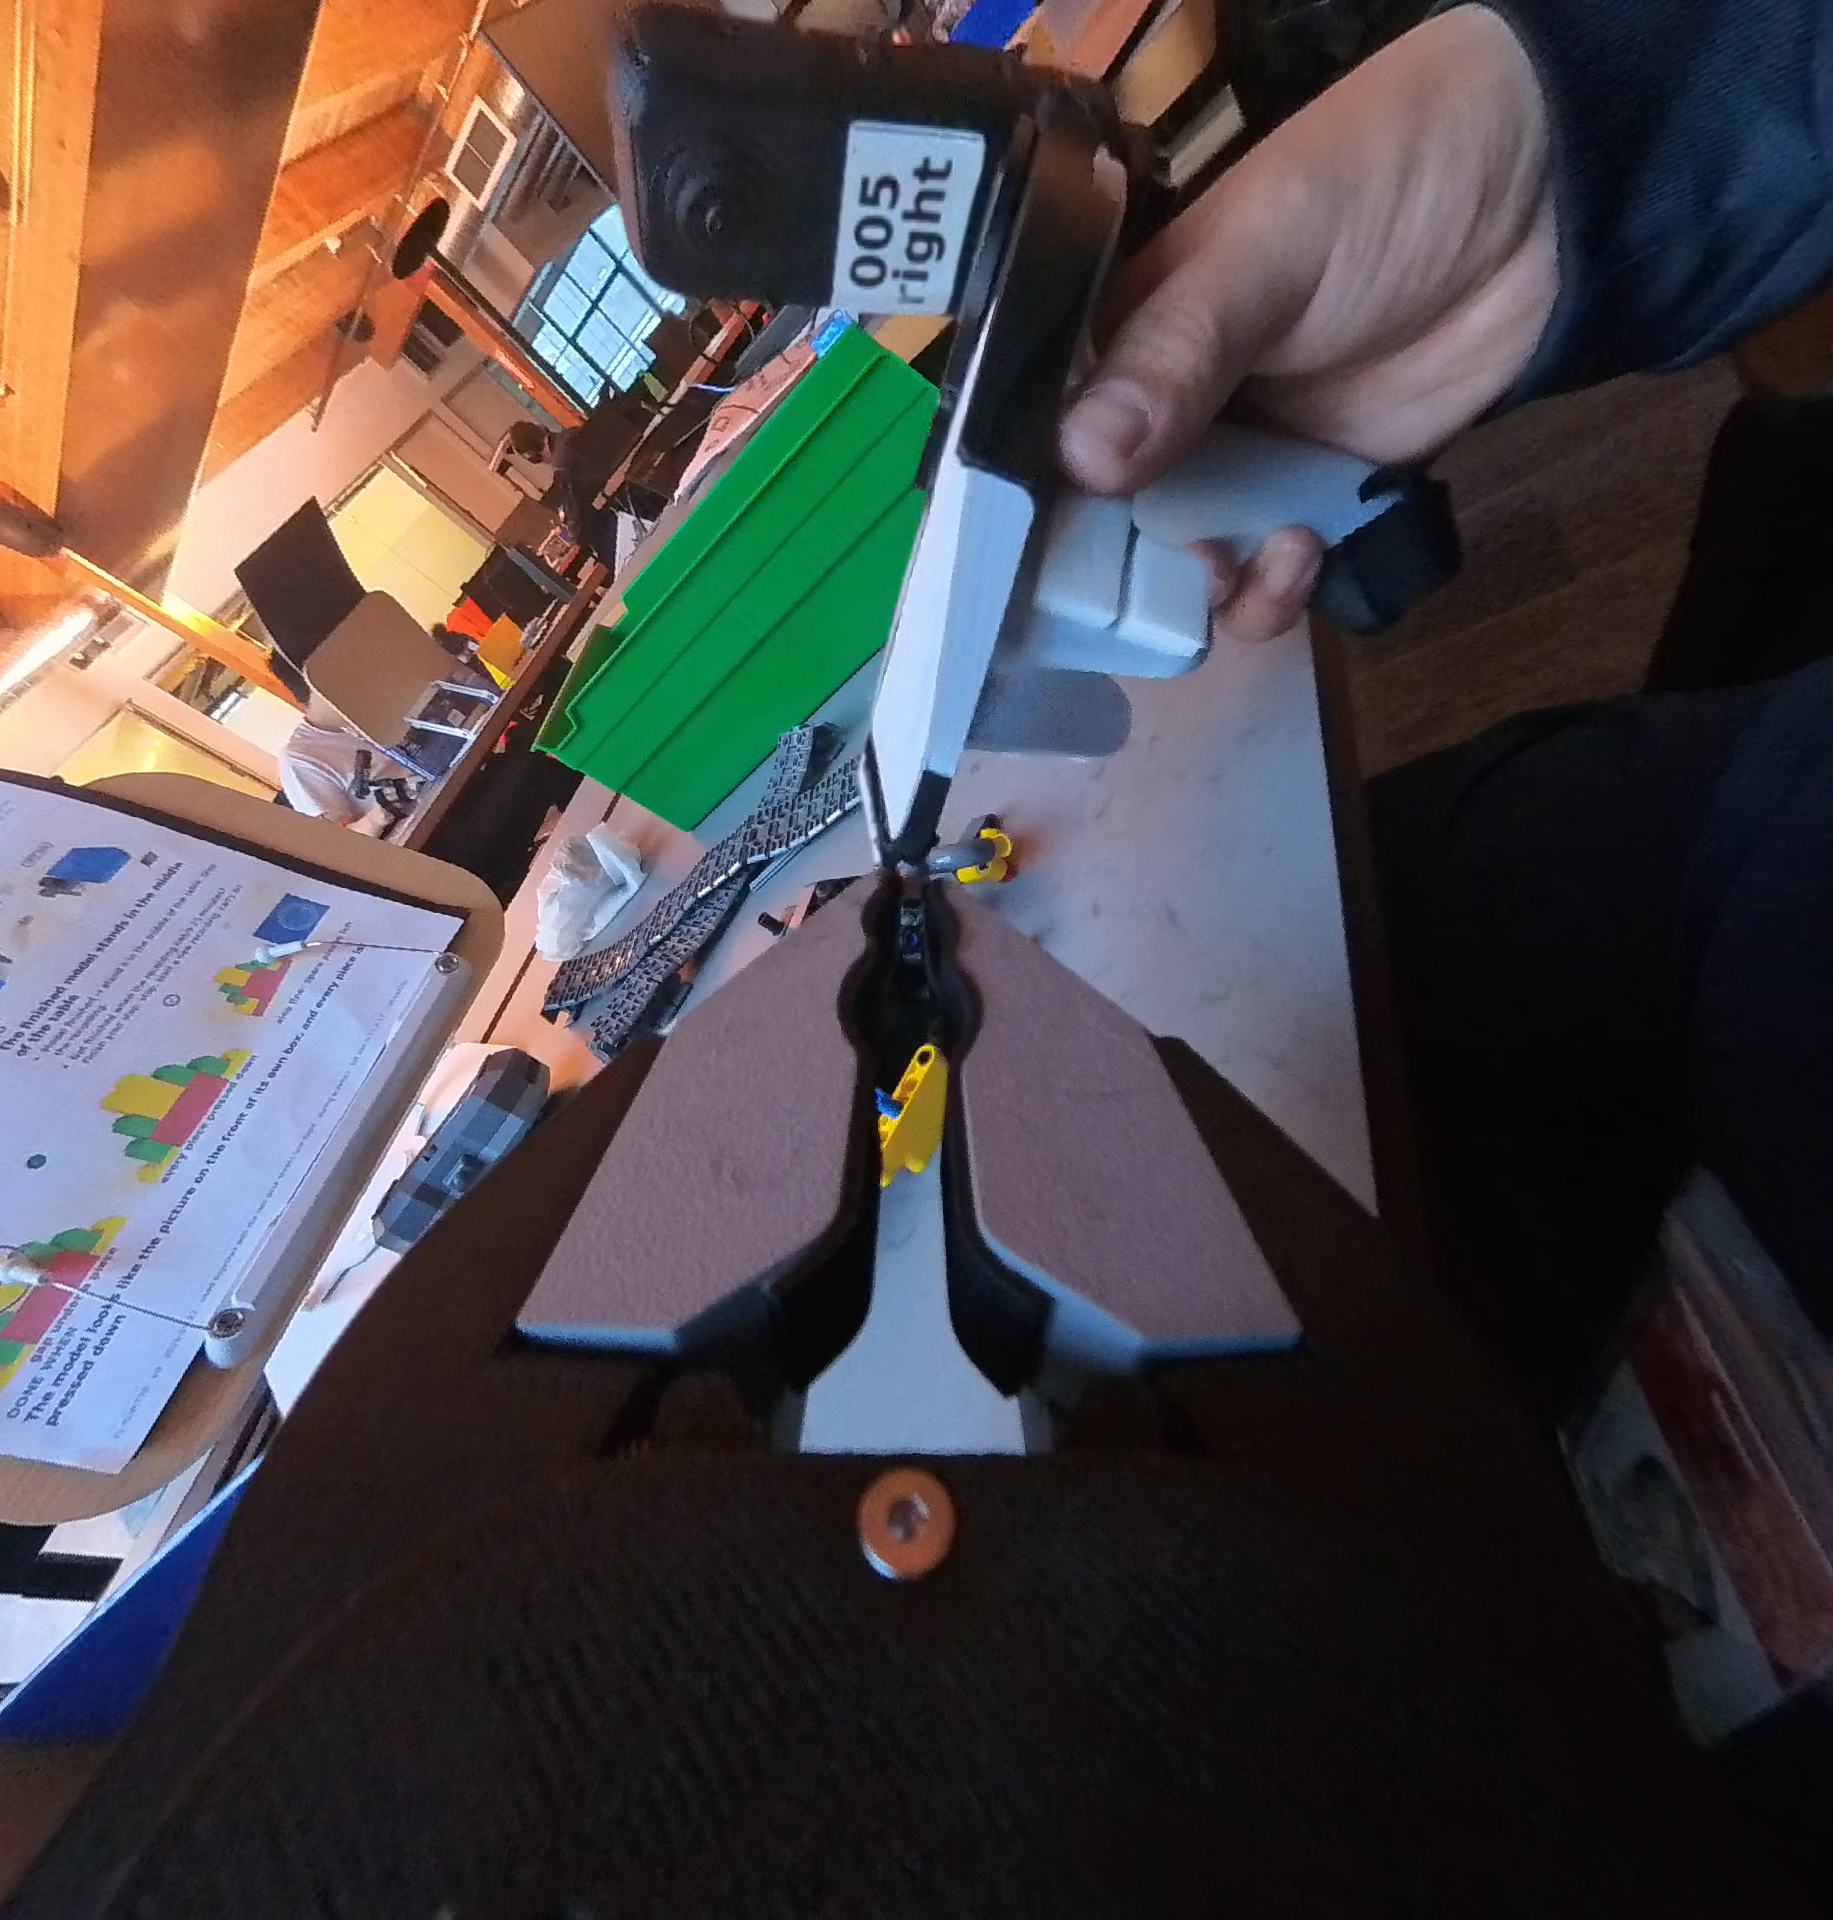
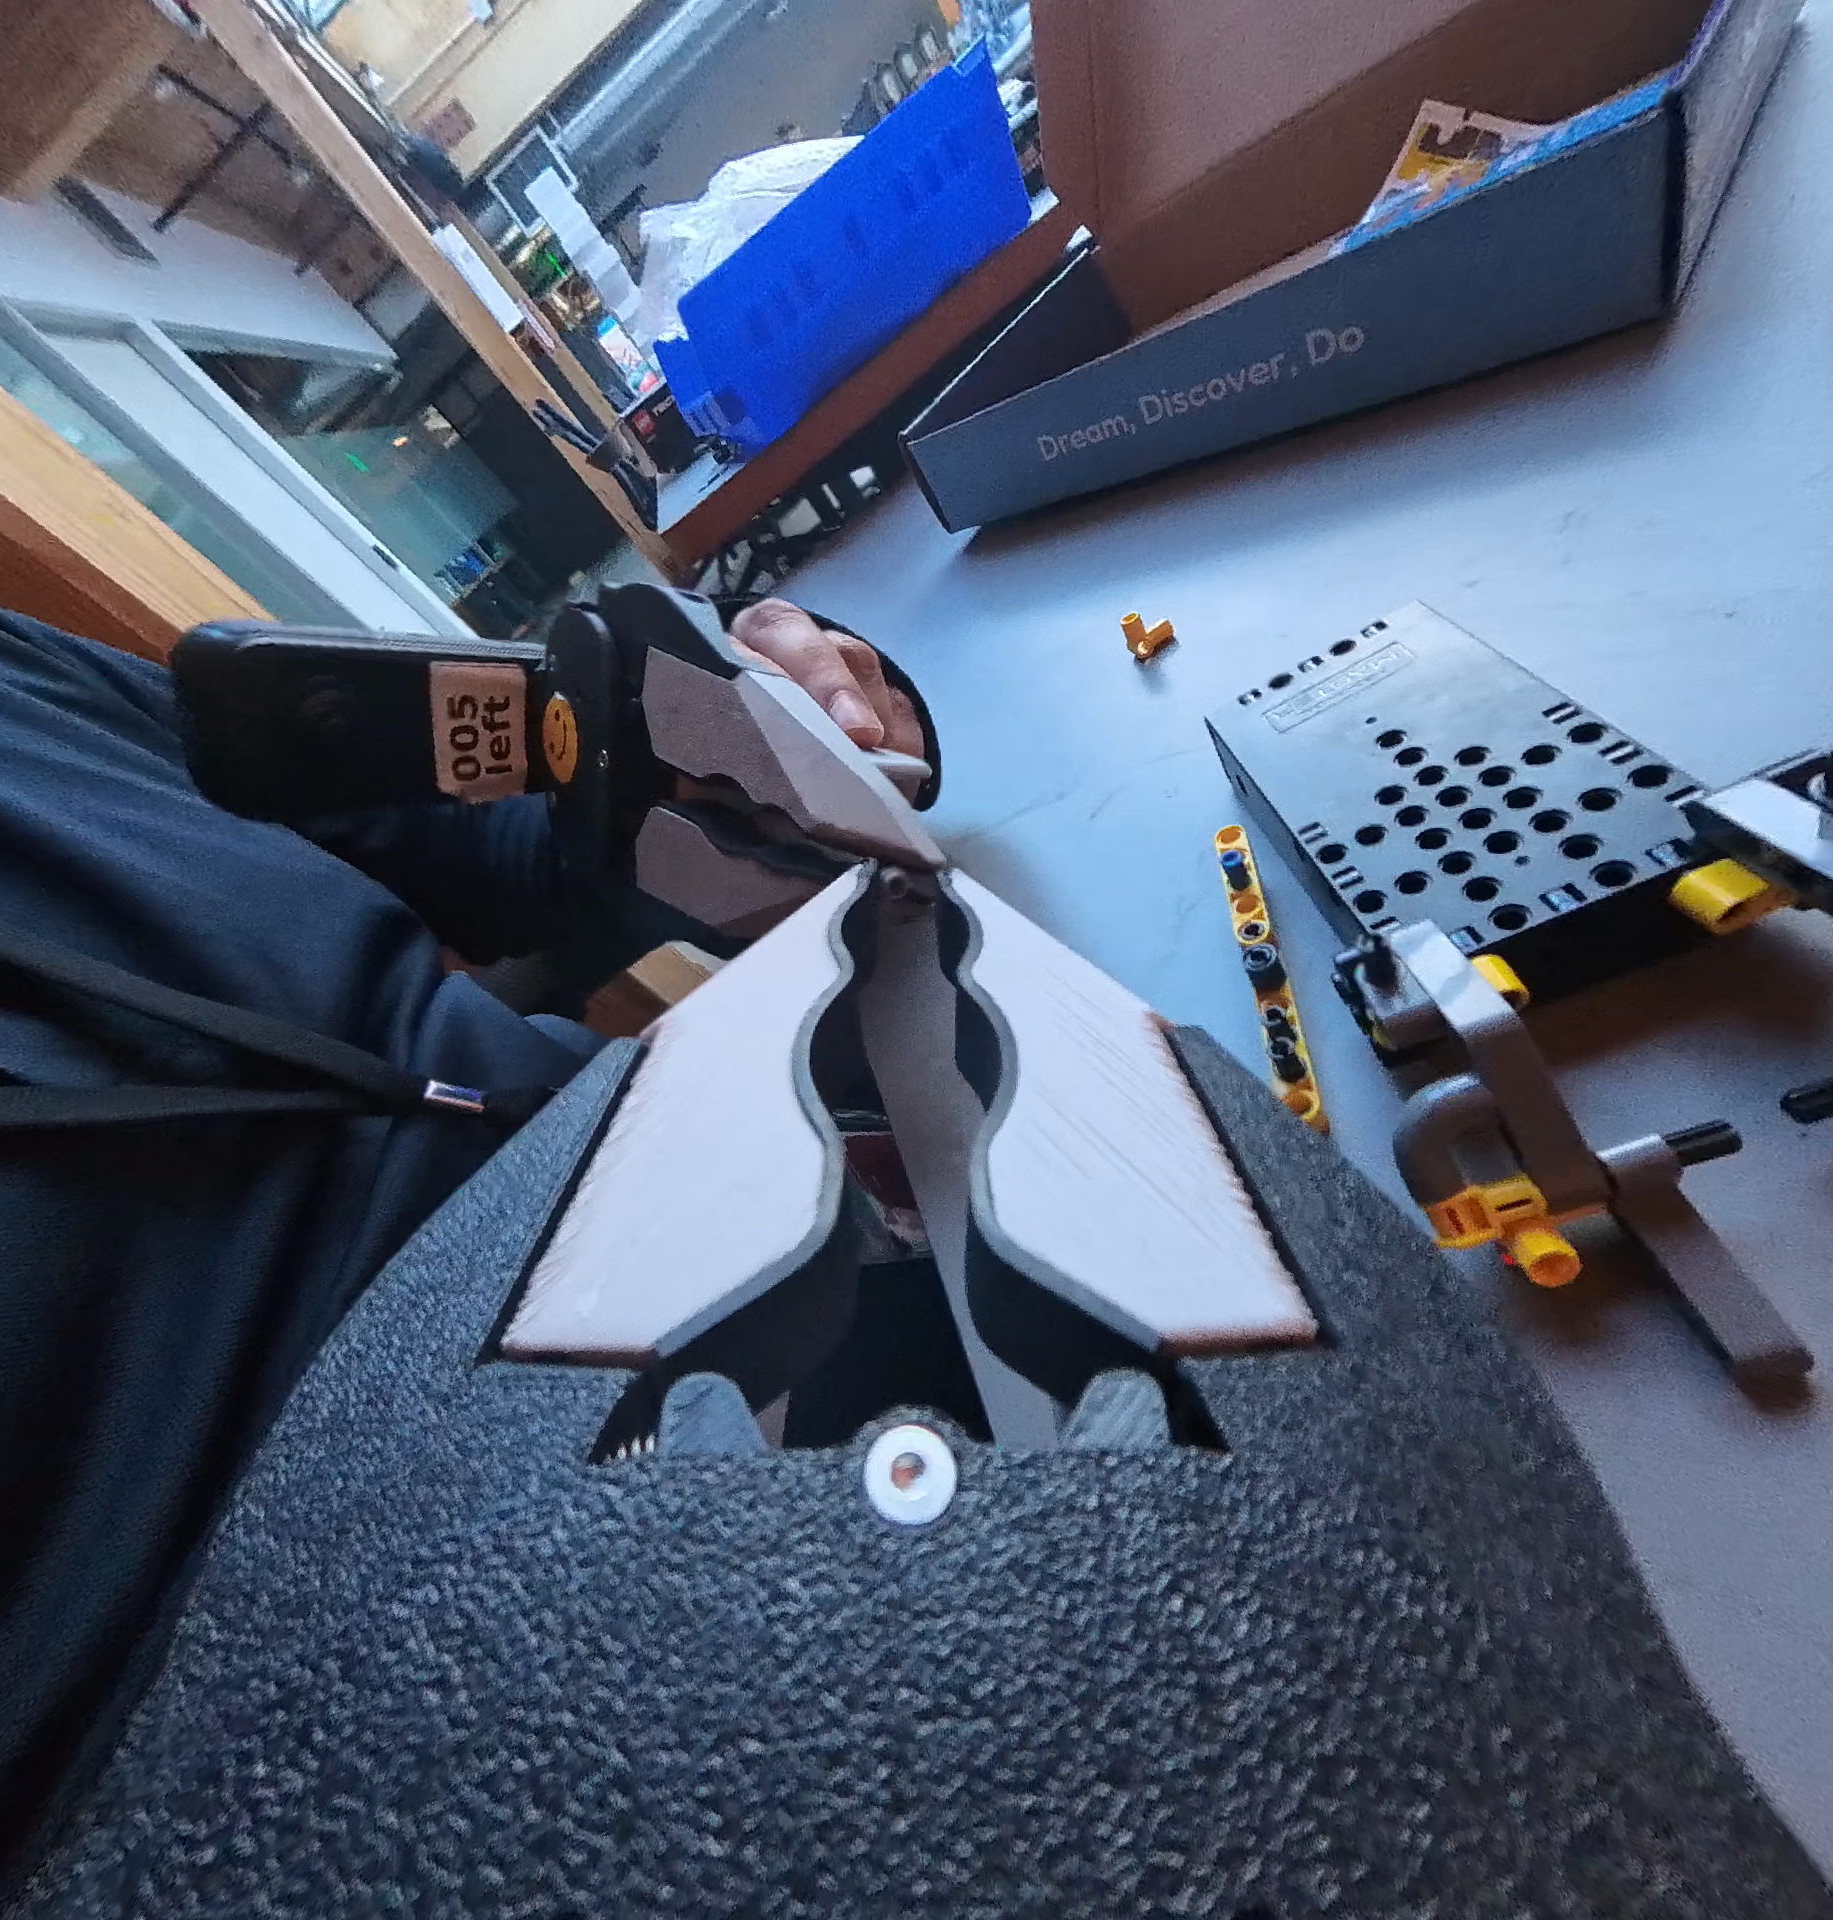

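Note:
My left gripper is nearly shut on a small black piece with a blue spot, held above the white table. My right gripper meets it tip to tip, and a small dark pin sits between its fingertips. In the left wrist view the right gripper comes down from above, held by a hand. In the right wrist view the left gripper comes in from the left. A yellow beam lies on the table under the left fingers.
A black perforated plate, a yellow beam with pins, a grey-and-yellow assembly and a small orange connector lie to the right. A dark box stands behind. Green bins, black track links and a picture sheet are farther off. The grippers are tip to tip, or close to it. The black perforated plate is about 10 cm from my right fingertips.

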